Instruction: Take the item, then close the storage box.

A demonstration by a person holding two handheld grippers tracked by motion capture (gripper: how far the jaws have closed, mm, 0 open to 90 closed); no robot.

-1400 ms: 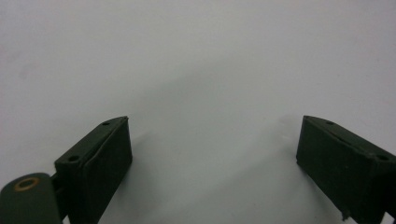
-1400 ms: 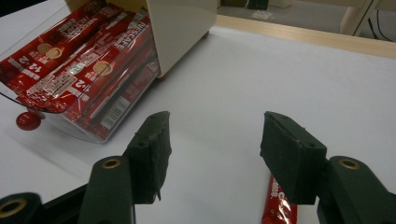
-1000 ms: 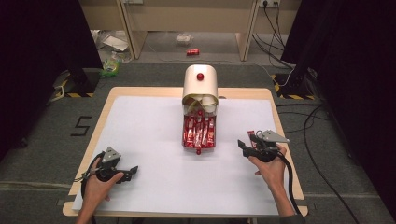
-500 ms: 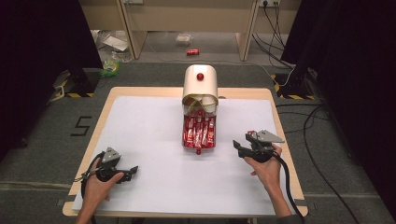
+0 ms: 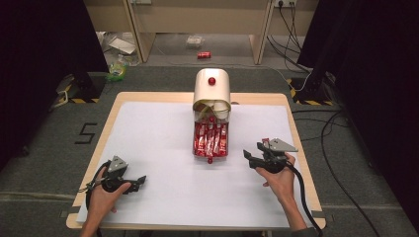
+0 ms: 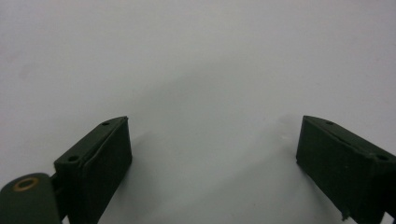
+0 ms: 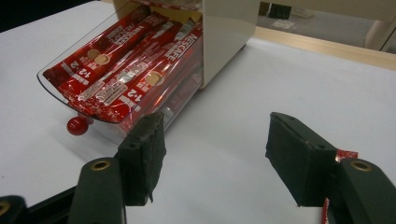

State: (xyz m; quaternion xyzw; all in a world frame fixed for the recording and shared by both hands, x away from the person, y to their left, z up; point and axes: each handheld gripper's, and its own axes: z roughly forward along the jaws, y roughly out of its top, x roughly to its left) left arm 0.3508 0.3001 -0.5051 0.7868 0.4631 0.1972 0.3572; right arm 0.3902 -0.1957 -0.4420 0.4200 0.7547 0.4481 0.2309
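My right gripper (image 5: 253, 156) nearer, jaws apart, empty. Red sachets (image 7: 122, 79) in clear drawer (image 5: 210, 154) at table centre, lie left of it; long axis near-far. Left gripper (image 5: 137, 179) open, far off.

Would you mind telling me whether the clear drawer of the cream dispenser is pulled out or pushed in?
Pulled out: the clear drawer projects well beyond the cream dispenser, exposing red coffee sticks inside it.

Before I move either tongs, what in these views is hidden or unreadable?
- Cream dispenser interior: its casing hides it, high view.
- Lower sachets in the clear drawer: covered by the top layer, right gripper view.
- Red scrap behind right tongs: mostly hidden by a jaw.
- Floor litter: too small.
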